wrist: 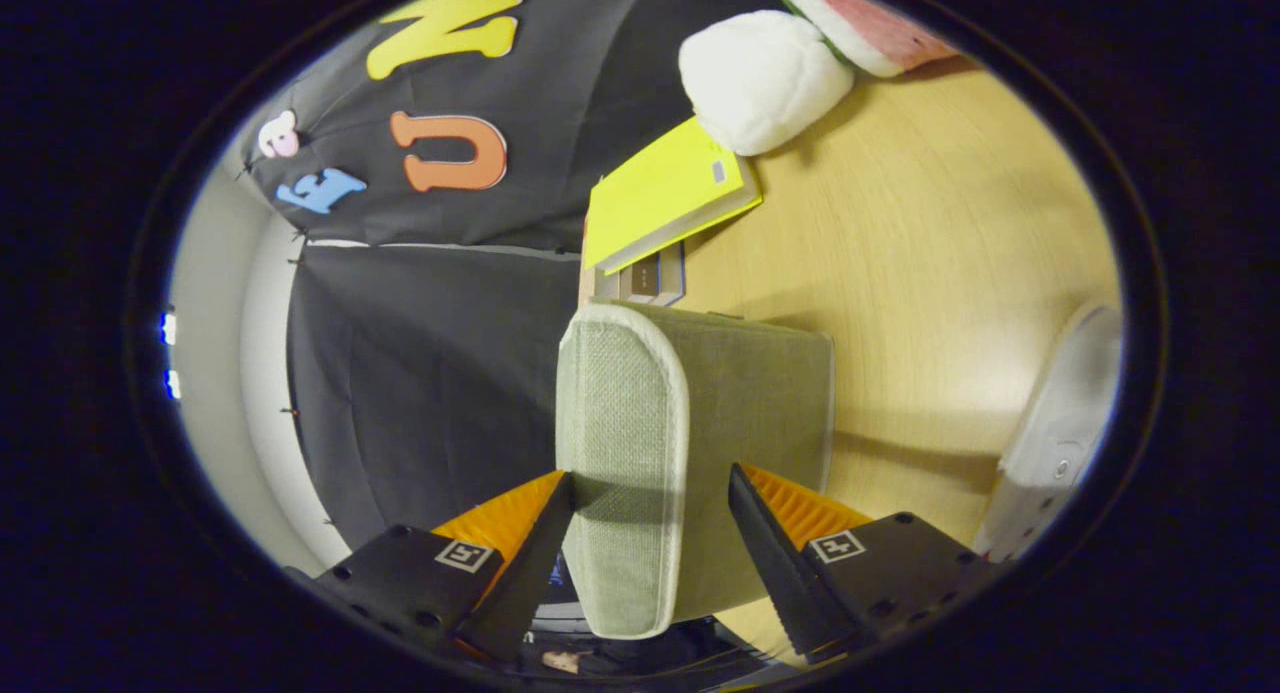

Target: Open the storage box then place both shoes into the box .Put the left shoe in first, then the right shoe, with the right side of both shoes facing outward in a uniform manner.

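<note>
The green fabric storage box [760,393] with white trim stands on the wooden table [930,233]. Its lid [620,423] is down on the box and reaches back between my fingers. My gripper [650,483] is open and straddles the lid's near end. The left fingertip [555,503] sits at the lid's outer edge. The right fingertip [748,503] lies over the box's side, a little off the lid's white trim. A white shoe [1060,413] with eyelets lies on the table beyond the right finger, apart from the box.
Behind the box a yellow book [665,188] lies on a small carton [645,278]. Farther off sit a white fluffy object [765,78] and a watermelon-patterned cushion [865,18]. Black cloth [430,373] hangs beside the table's edge.
</note>
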Demonstrator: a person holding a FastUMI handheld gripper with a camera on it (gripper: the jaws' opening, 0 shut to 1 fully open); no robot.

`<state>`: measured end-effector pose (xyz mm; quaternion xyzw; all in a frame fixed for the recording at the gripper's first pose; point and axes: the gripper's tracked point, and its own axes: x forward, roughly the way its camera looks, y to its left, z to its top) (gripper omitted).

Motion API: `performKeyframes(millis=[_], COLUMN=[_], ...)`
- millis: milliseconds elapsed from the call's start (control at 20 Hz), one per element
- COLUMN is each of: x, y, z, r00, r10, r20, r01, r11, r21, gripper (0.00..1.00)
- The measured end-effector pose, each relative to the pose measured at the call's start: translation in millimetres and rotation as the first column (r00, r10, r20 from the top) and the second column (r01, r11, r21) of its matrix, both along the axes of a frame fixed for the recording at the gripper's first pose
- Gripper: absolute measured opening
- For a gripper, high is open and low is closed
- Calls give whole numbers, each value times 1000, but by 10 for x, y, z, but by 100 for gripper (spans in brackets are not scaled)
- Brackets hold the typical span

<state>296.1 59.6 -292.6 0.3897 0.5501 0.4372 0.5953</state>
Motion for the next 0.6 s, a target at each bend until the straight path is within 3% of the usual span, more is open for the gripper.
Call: performKeyframes(millis=[100, 150, 250, 300, 450, 600], x=[-5, -18, -47, -37, -99, -194], y=[20, 29, 4, 4, -17, 2], z=[70, 92, 82, 90, 145, 375], r00=[1000, 999, 999, 999, 995, 992], r10=[10, 16, 36, 44, 98, 125], r20=[22, 32, 18, 12, 6, 26], r01=[-11, -17, -37, -45, -98, -127], r11=[999, 999, 999, 999, 995, 989], r21=[34, 39, 23, 23, 25, 70], gripper=[94, 81, 64, 63, 42, 30])
